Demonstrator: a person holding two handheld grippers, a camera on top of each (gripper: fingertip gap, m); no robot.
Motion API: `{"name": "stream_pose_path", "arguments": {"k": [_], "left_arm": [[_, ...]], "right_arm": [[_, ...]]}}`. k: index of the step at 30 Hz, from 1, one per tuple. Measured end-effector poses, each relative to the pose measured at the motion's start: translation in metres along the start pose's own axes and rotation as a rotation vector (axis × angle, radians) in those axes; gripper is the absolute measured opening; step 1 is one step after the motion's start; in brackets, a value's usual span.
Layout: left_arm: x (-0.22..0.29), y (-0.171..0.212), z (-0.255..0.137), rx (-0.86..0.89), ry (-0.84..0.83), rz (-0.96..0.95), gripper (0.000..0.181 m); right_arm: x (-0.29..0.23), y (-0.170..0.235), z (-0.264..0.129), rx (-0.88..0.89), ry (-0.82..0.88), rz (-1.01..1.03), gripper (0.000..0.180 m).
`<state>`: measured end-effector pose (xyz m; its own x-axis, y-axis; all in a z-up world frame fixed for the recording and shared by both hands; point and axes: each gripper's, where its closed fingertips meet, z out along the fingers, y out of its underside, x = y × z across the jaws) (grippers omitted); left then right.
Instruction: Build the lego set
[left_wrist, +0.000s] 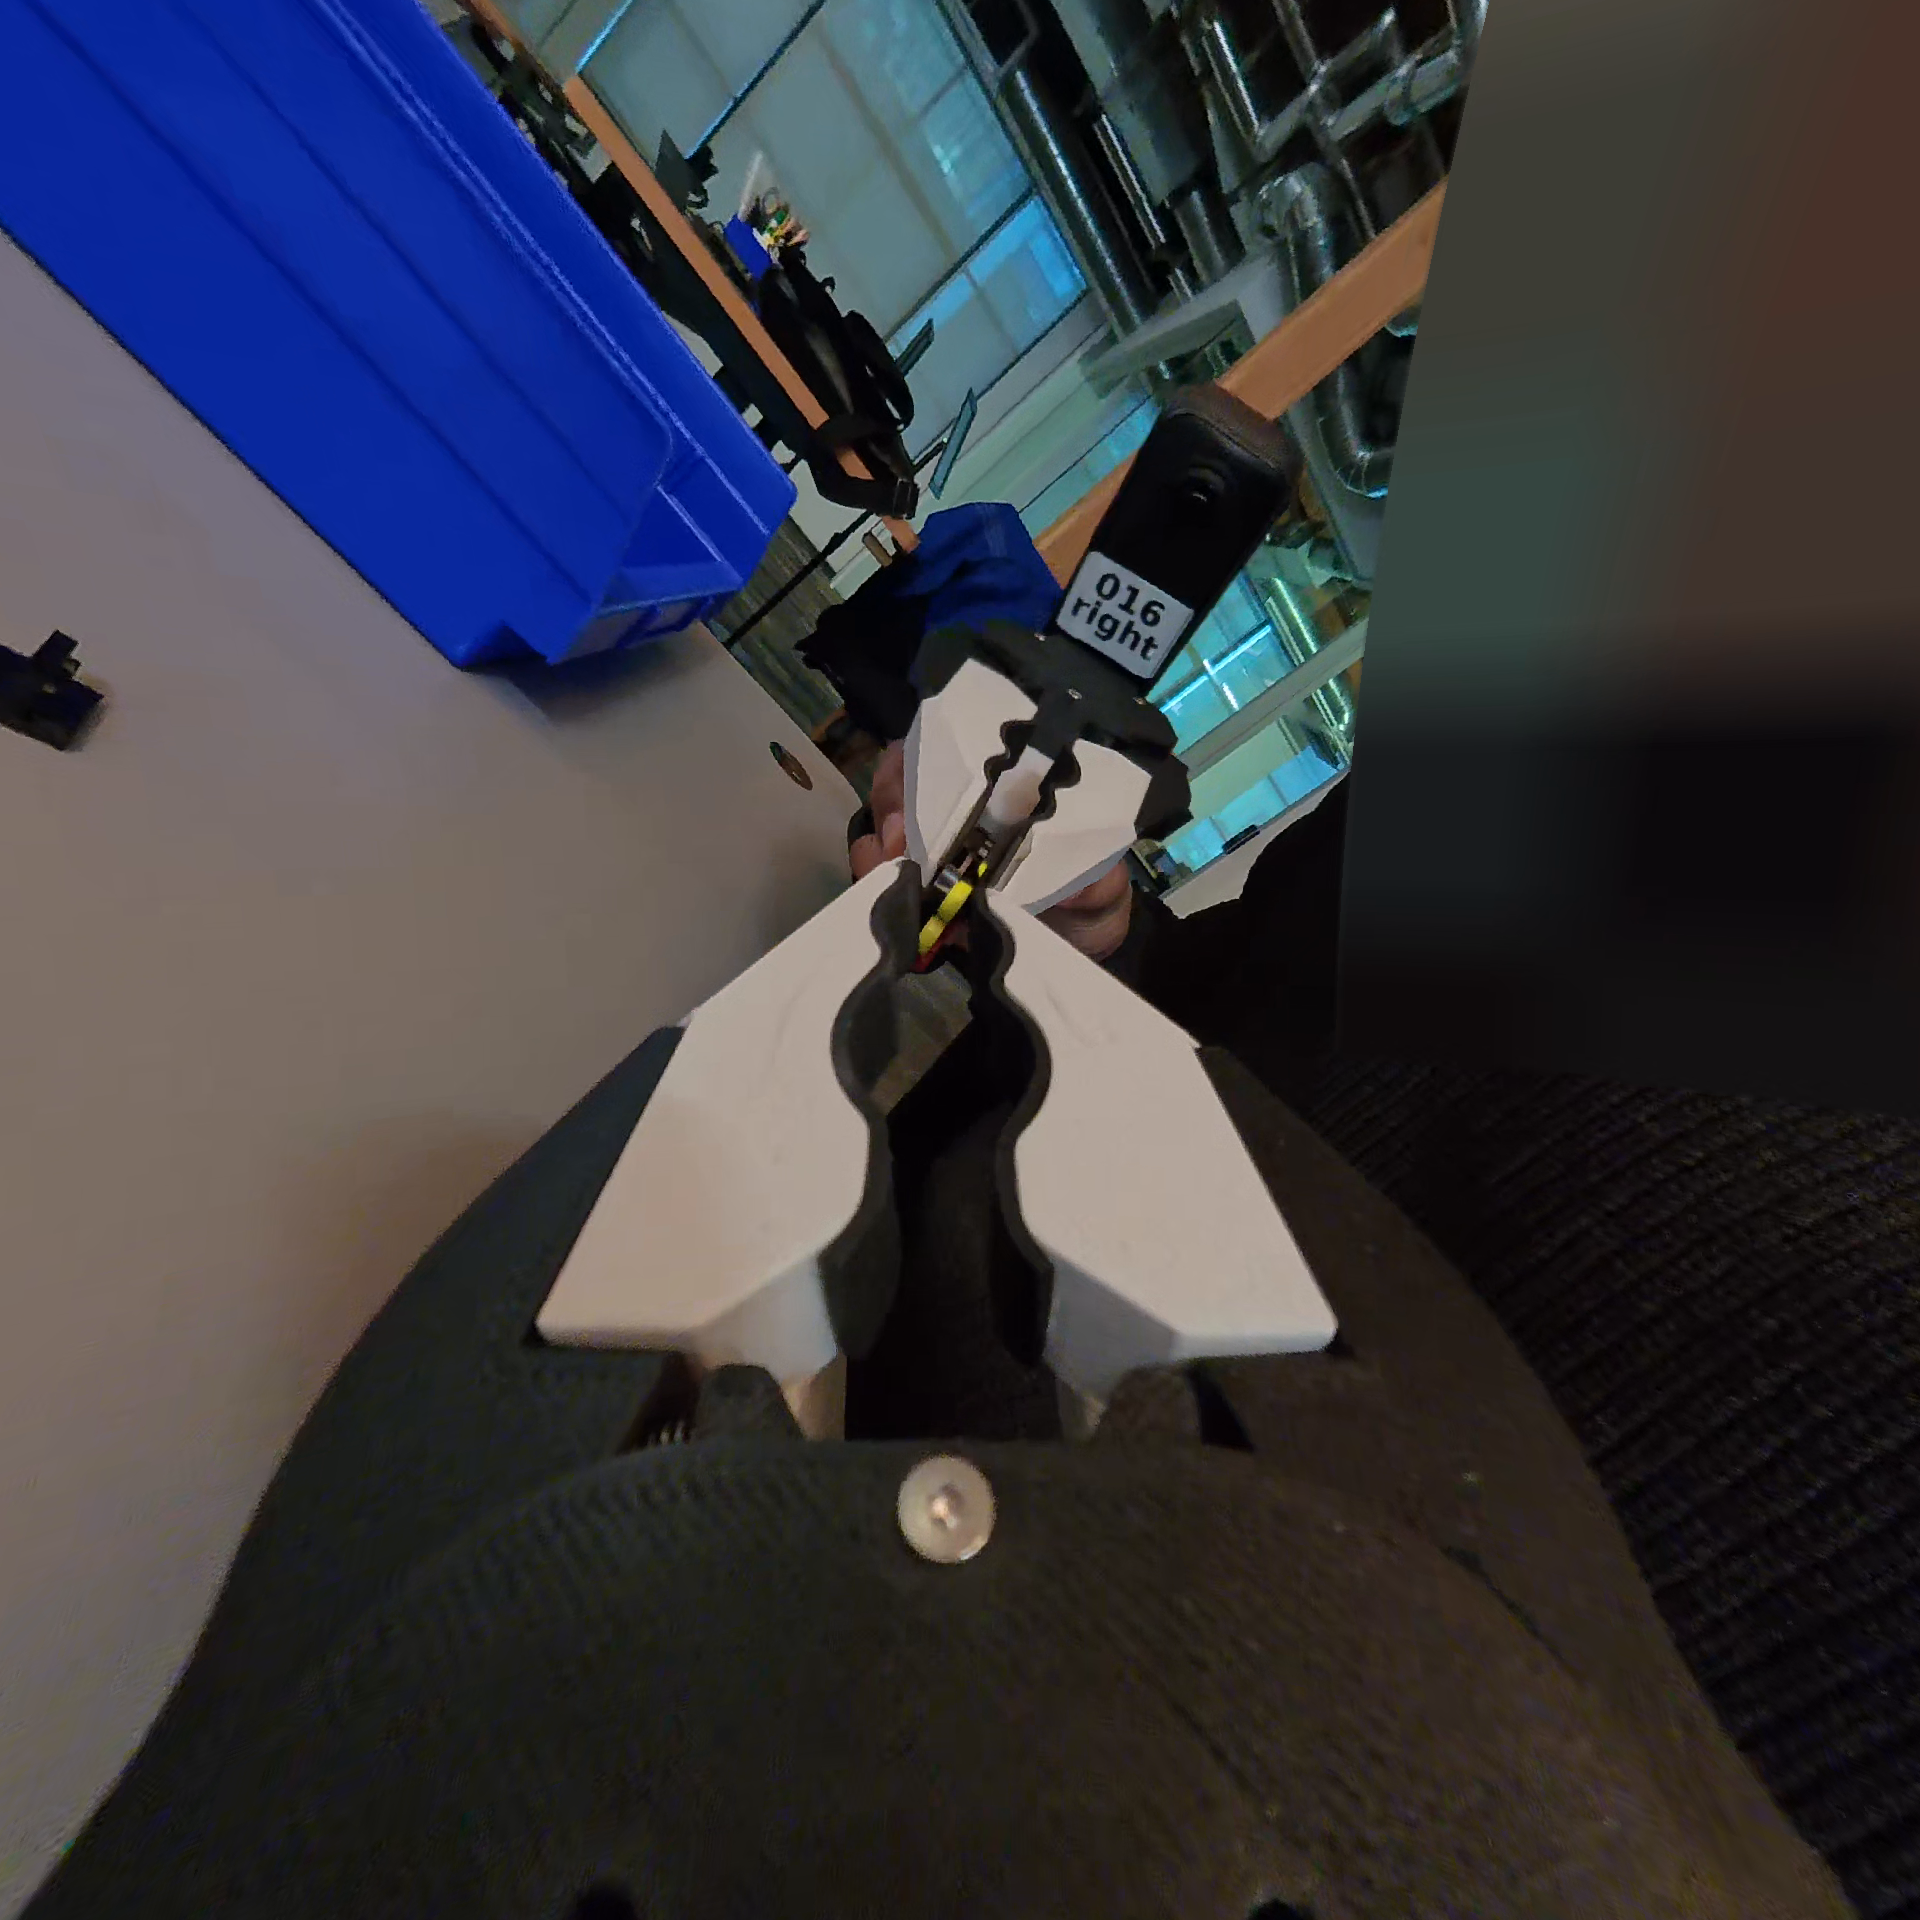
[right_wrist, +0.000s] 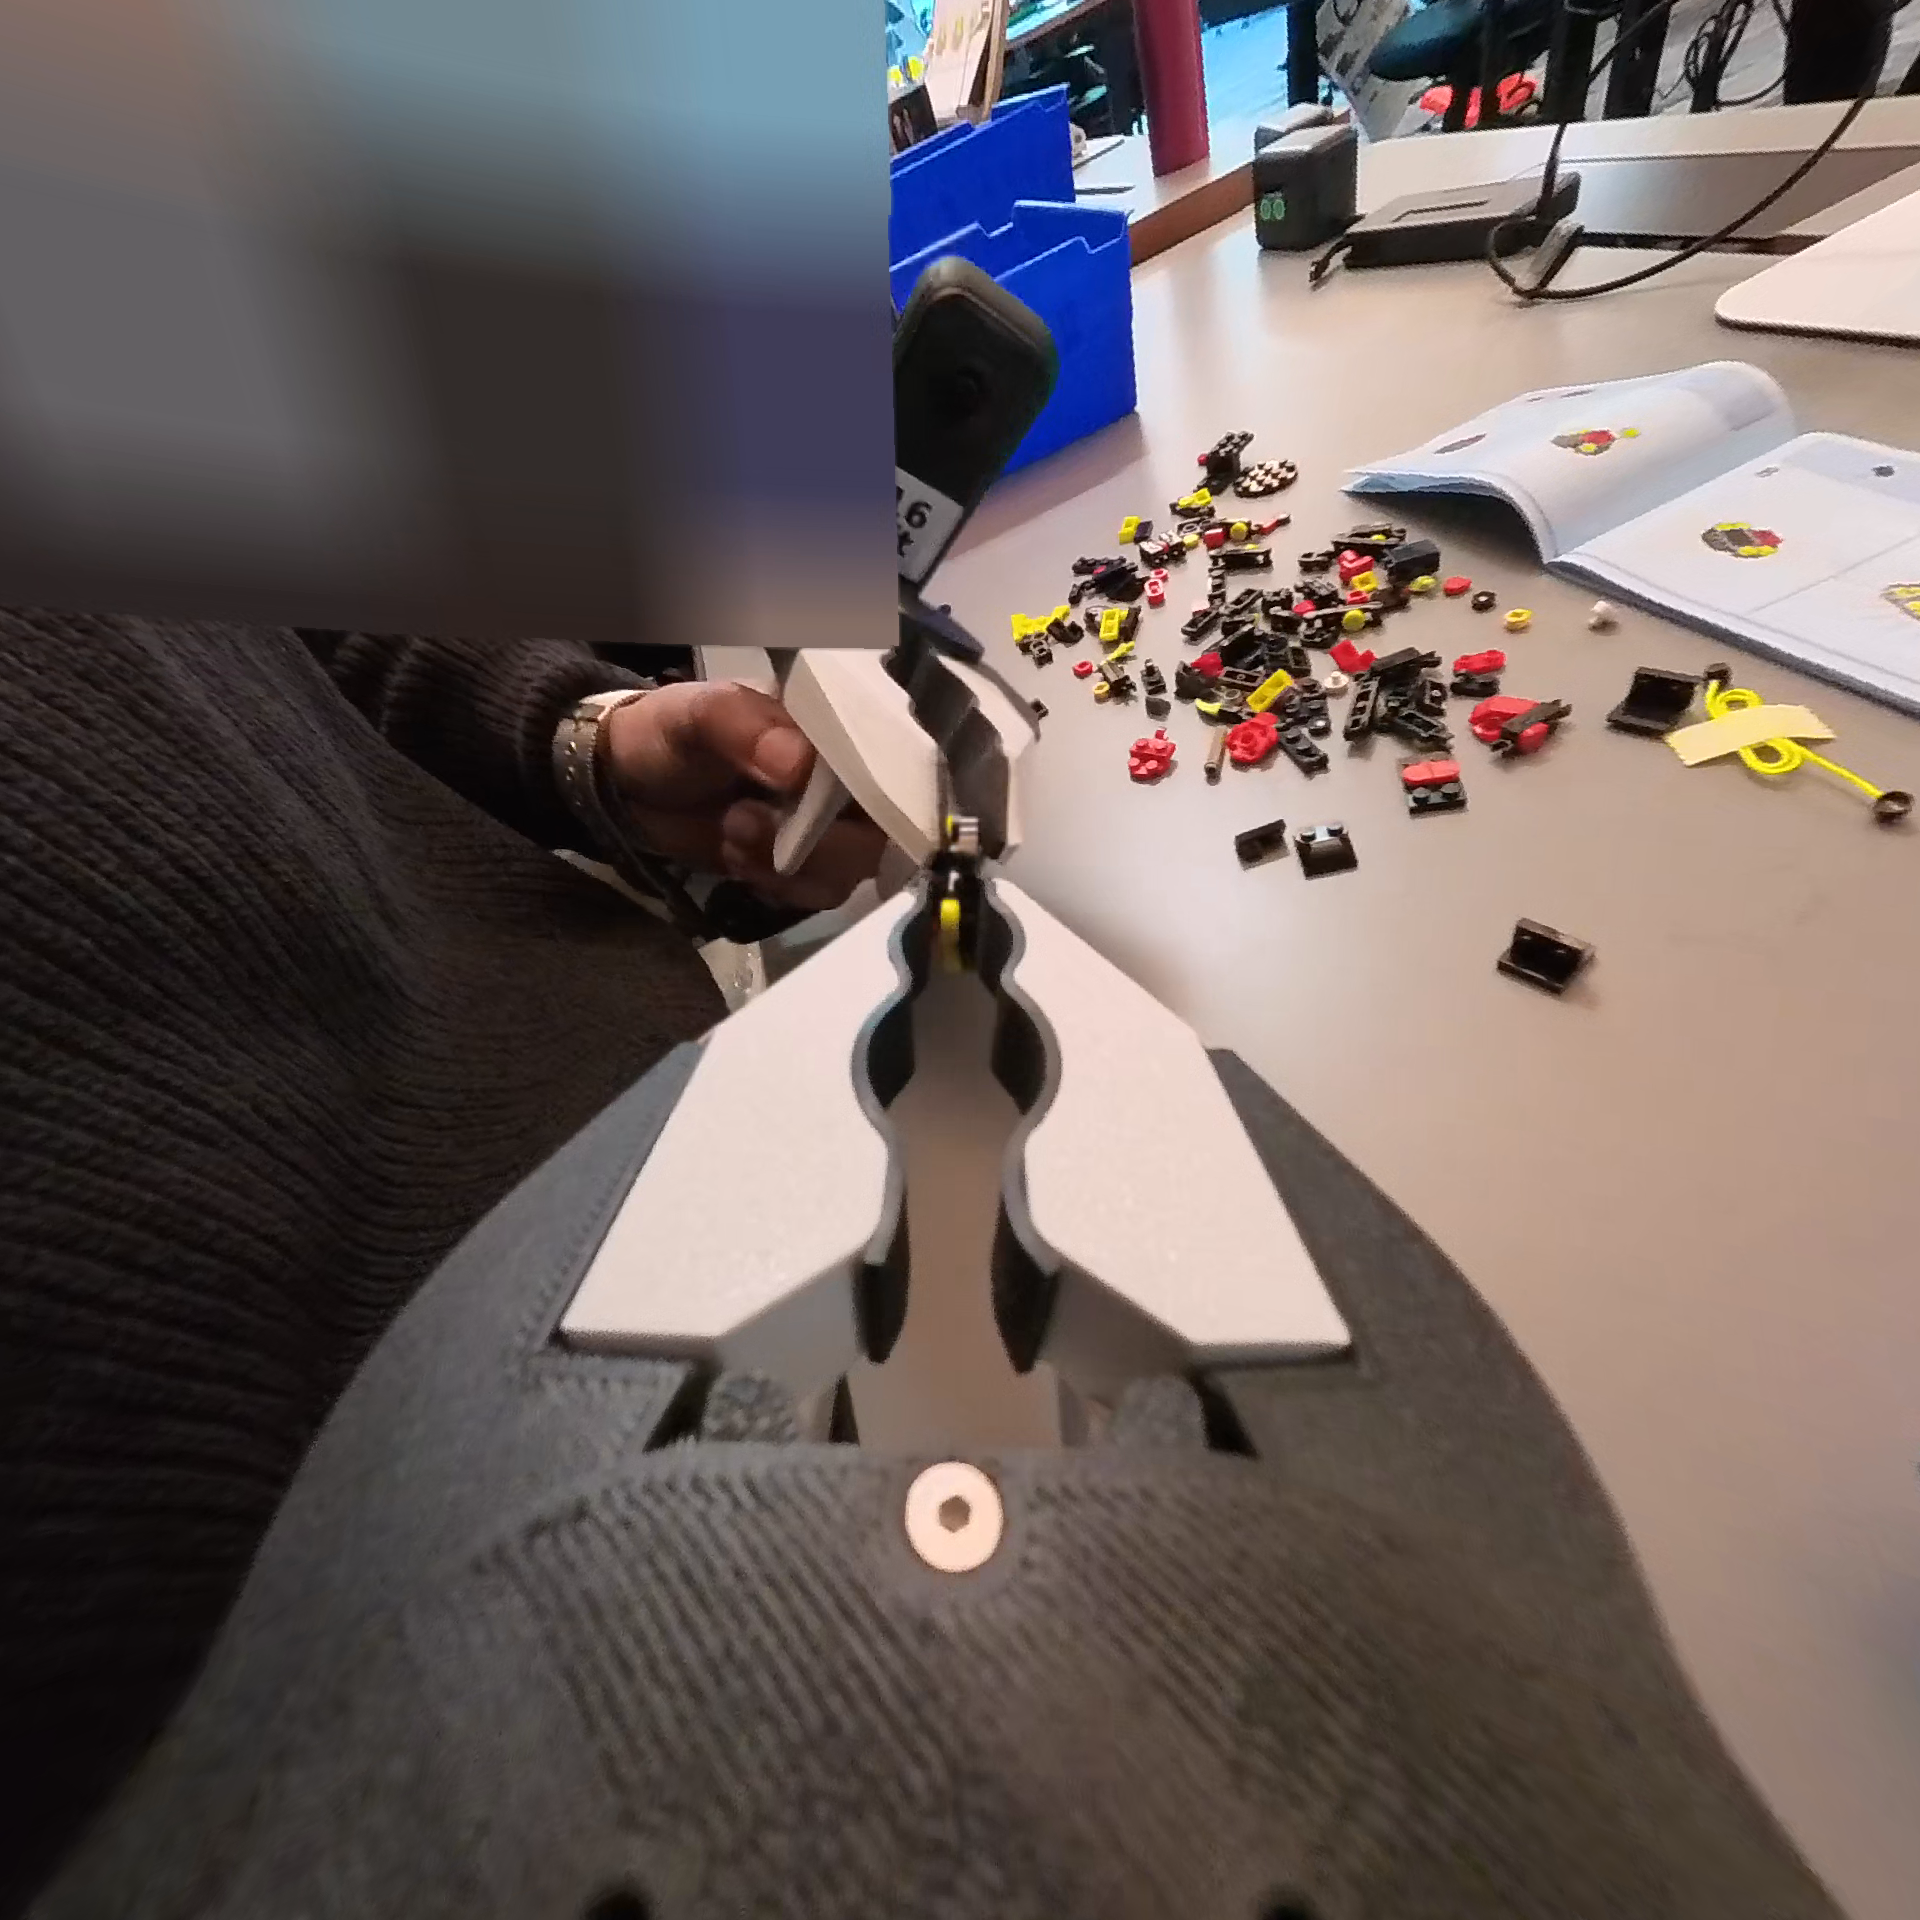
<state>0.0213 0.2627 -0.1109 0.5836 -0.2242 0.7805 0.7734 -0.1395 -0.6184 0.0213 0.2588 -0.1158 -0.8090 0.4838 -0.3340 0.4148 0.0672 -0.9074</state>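
Observation:
My left gripper (left_wrist: 940, 930) is shut on a small yellow, red and black lego assembly (left_wrist: 943, 914), held in the air off the table edge. My right gripper (left_wrist: 971, 847) faces it tip to tip. In the right wrist view my right gripper (right_wrist: 949, 925) is shut on a small yellow and black lego piece (right_wrist: 948, 916), which touches the left gripper (right_wrist: 961, 836). I cannot tell whether the two held parts are joined. A pile of loose black, red and yellow lego pieces (right_wrist: 1299, 644) lies on the grey table (right_wrist: 1455, 1143).
An open instruction booklet (right_wrist: 1683, 520) lies behind the pile. A yellow string under tape (right_wrist: 1756, 738) and a few single black pieces (right_wrist: 1545, 956) lie nearby. Blue bins (right_wrist: 1039, 312) (left_wrist: 364, 312) stand at the back. A person's hand (right_wrist: 707, 769) and dark sleeve (right_wrist: 260, 935) are at the left. My two grippers' fingertips are within a few centimetres of each other.

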Motion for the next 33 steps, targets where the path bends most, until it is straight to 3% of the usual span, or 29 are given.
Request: {"name": "stream_pose_path", "arguments": {"k": [13, 23, 28, 33], "left_arm": [[-0.008, 0.004, 0.0, -0.016, -0.056, -0.046, 0.004], [-0.015, -0.001, 0.0, -0.008, -0.117, 0.013, 0.016], [-0.011, 0.001, 0.002, 0.01, -0.048, -0.084, 0.015], [0.002, -0.001, -0.001, 0.031, 0.103, -0.193, 0.005]], "right_arm": [[0.006, 0.011, 0.005, -0.058, 0.034, -0.019, 0.006], [0.019, -0.004, -0.003, 0.09, 0.002, 0.18, 0.007], [0.01, -0.012, -0.002, 0.167, -0.105, 0.31, 0.007], [0.002, -0.015, 0.0, 0.168, -0.126, 0.242, 0.008]]}}
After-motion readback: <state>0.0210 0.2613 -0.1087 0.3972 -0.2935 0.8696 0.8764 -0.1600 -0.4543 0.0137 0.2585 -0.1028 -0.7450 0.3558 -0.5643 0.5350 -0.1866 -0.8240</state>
